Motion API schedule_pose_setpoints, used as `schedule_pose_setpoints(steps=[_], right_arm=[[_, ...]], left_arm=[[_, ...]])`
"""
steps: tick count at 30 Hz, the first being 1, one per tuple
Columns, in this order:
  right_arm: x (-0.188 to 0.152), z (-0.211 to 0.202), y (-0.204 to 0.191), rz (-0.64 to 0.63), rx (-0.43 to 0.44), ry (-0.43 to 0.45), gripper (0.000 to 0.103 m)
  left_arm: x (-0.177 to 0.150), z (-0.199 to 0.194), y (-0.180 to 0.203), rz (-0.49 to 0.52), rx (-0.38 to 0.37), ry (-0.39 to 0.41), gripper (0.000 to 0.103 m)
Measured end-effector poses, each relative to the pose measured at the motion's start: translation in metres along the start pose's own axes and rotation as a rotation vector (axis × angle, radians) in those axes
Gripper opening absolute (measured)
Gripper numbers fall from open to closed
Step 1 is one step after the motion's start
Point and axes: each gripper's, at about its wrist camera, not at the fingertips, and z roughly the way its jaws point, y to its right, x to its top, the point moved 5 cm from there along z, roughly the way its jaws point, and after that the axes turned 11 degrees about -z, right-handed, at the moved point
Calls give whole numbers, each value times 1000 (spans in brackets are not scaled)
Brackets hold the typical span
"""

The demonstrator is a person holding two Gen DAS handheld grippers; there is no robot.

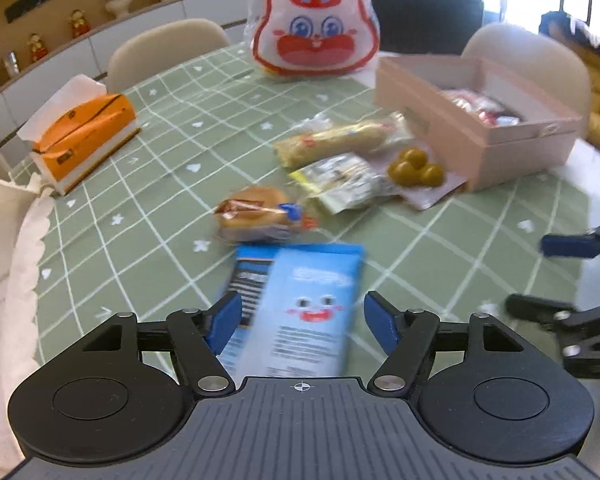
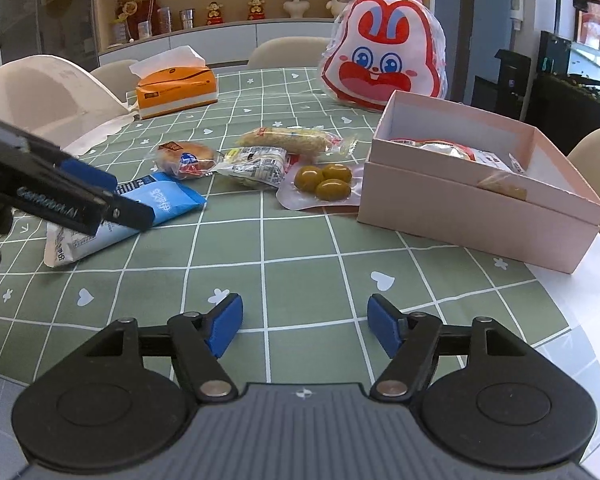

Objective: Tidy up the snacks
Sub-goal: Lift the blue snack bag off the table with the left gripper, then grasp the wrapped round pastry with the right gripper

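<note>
A blue snack packet (image 1: 312, 300) with a cartoon face lies flat on the green checked tablecloth between the jaws of my left gripper (image 1: 304, 318), which stands open with its pads off the packet. The right wrist view shows the same packet (image 2: 168, 200) under the left gripper's fingers (image 2: 100, 196). Beyond it lie a wrapped bun (image 1: 256, 212), a silvery packet (image 1: 340, 180), a long wrapped roll (image 1: 340, 140) and a pouch of green balls (image 1: 416, 168). The pink box (image 2: 460, 220) holds a few snacks. My right gripper (image 2: 304, 320) is open over bare cloth.
A rabbit-face bag (image 2: 384, 52) stands at the back of the table. An orange tissue box (image 2: 176, 88) sits at the back left. Chairs ring the table. The table's edge runs close to the right of the pink box.
</note>
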Motion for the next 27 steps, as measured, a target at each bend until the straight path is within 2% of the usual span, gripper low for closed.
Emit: schedule_pose_setpoints(steps=[2, 4, 7, 9, 13, 16, 21, 27], right_arm=[[0, 0, 0, -2, 7, 0, 73], [0, 1, -1, -8, 11, -1, 75], [0, 1, -1, -12, 17, -2, 77], [0, 2, -2, -14, 21, -3, 78], [1, 2, -3, -19, 28, -5, 82], [1, 2, -5, -28, 46, -10, 88], [1, 4, -6, -40, 59, -15, 90], [1, 4, -7, -49, 64, -19, 91]], left_arm=[[1, 8, -7, 5, -23, -42, 75], [4, 11, -8, 35, -57, -50, 78], [3, 15, -3, 86, -95, -79, 89], [3, 16, -2, 104, -102, -72, 90], [7, 20, -17, 52, -47, -42, 88], [12, 23, -27, -3, -67, -44, 92], [13, 32, -41, -64, -116, -79, 95], [4, 25, -39, -24, -125, -145, 95]])
